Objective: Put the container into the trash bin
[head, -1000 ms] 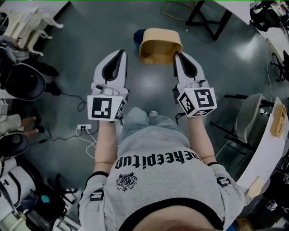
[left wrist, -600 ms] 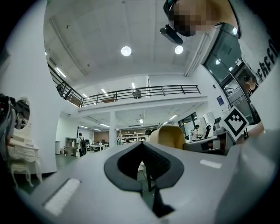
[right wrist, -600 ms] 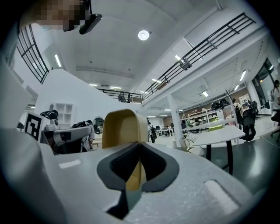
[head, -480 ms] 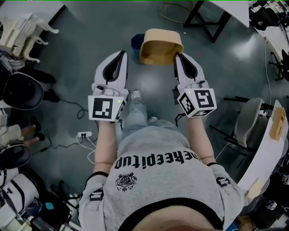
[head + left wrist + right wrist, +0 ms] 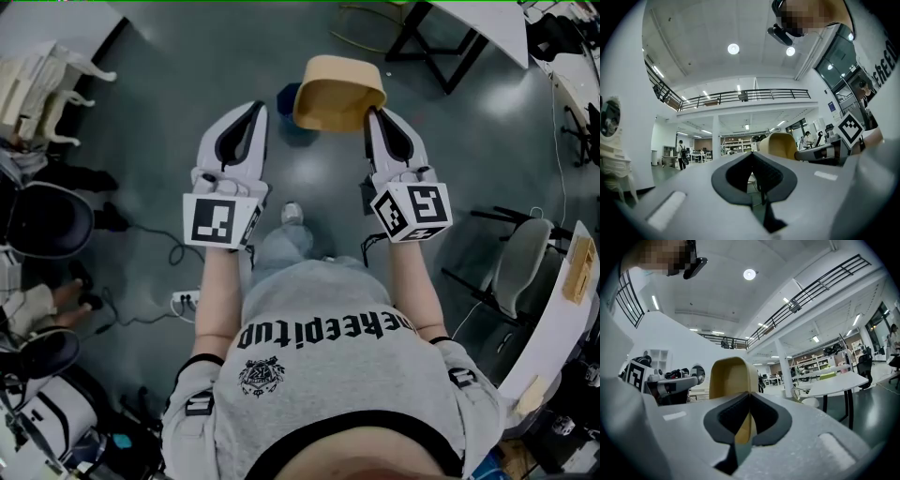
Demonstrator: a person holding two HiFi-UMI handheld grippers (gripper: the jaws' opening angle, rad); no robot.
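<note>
A tan, open-topped container [image 5: 337, 89] hangs over the grey floor, with my right gripper [image 5: 375, 117] shut on its right rim. The right gripper view shows the container [image 5: 731, 376] rising just past the pinching jaws [image 5: 747, 399]. My left gripper [image 5: 251, 111] is level with the right one, shut and empty, a little left of the container. From the left gripper view the container [image 5: 783, 145] shows beyond my closed jaws [image 5: 754, 159]. A dark blue object [image 5: 289, 97] stands on the floor, partly hidden behind the container's left edge; I cannot tell what it is.
Black table legs [image 5: 422, 42] stand ahead on the right. A grey chair [image 5: 520, 253] and white desks [image 5: 553, 328] line the right side. A power strip with cables [image 5: 183, 300] lies on the floor to the left. The person's foot [image 5: 292, 214] is below the grippers.
The person has stepped forward: the floor, the cables and the blue object have shifted in the head view. Both grippers keep their pose, the right one still holding the container.
</note>
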